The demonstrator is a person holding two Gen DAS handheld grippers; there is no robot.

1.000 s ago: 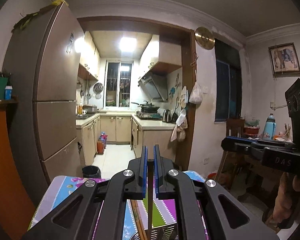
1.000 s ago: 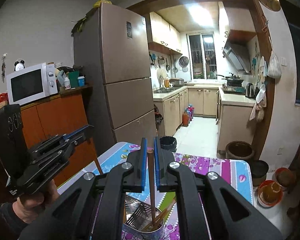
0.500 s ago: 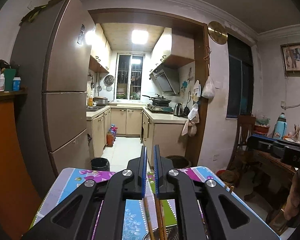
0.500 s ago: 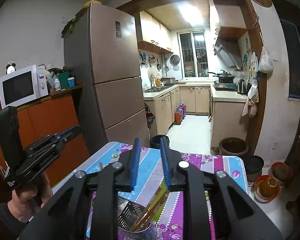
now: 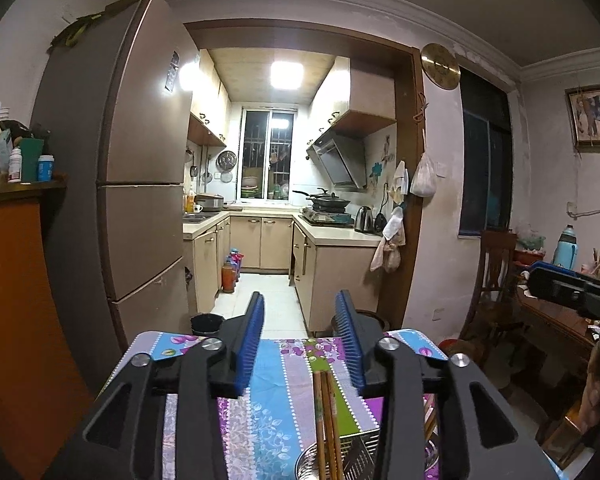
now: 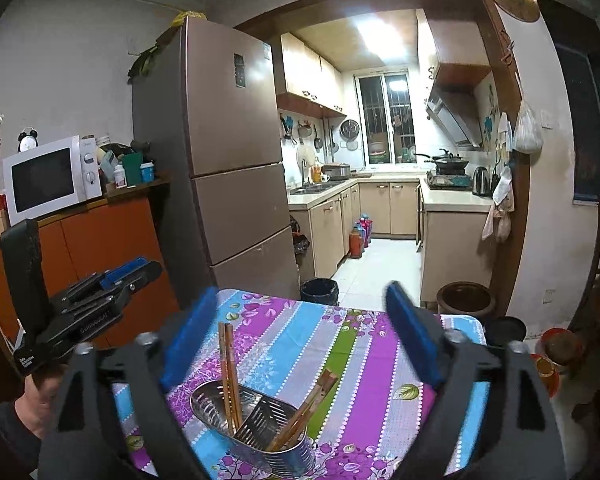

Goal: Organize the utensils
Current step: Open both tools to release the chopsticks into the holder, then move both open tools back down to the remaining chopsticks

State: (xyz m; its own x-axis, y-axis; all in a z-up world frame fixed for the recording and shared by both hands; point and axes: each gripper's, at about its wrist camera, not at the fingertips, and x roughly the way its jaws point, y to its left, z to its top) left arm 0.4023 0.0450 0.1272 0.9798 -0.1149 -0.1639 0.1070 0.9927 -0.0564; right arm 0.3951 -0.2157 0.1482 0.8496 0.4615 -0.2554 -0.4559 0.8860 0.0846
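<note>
A steel utensil holder (image 6: 256,426) with two compartments stands on the table's striped floral cloth (image 6: 340,344). Wooden chopsticks (image 6: 229,368) stand upright in its left compartment, and more chopsticks (image 6: 304,408) lean in its right one. My right gripper (image 6: 296,344) is open and empty above the holder. My left gripper (image 5: 300,344) is open and empty, with chopsticks (image 5: 326,420) and the holder's rim (image 5: 340,456) below it. The left gripper also shows at the left of the right wrist view (image 6: 112,280); the right one shows at the right edge of the left wrist view (image 5: 568,288).
A tall fridge (image 6: 228,160) and an orange cabinet (image 6: 88,248) with a microwave (image 6: 48,178) stand left of the table. A black bin (image 6: 319,290) and a brown pot (image 6: 466,300) sit on the floor beyond it. A wooden chair (image 5: 496,272) stands at the right.
Both grippers have opened and let go of the chopsticks they held. Those chopsticks now stand in the holder. Both grippers have risen a little.
</note>
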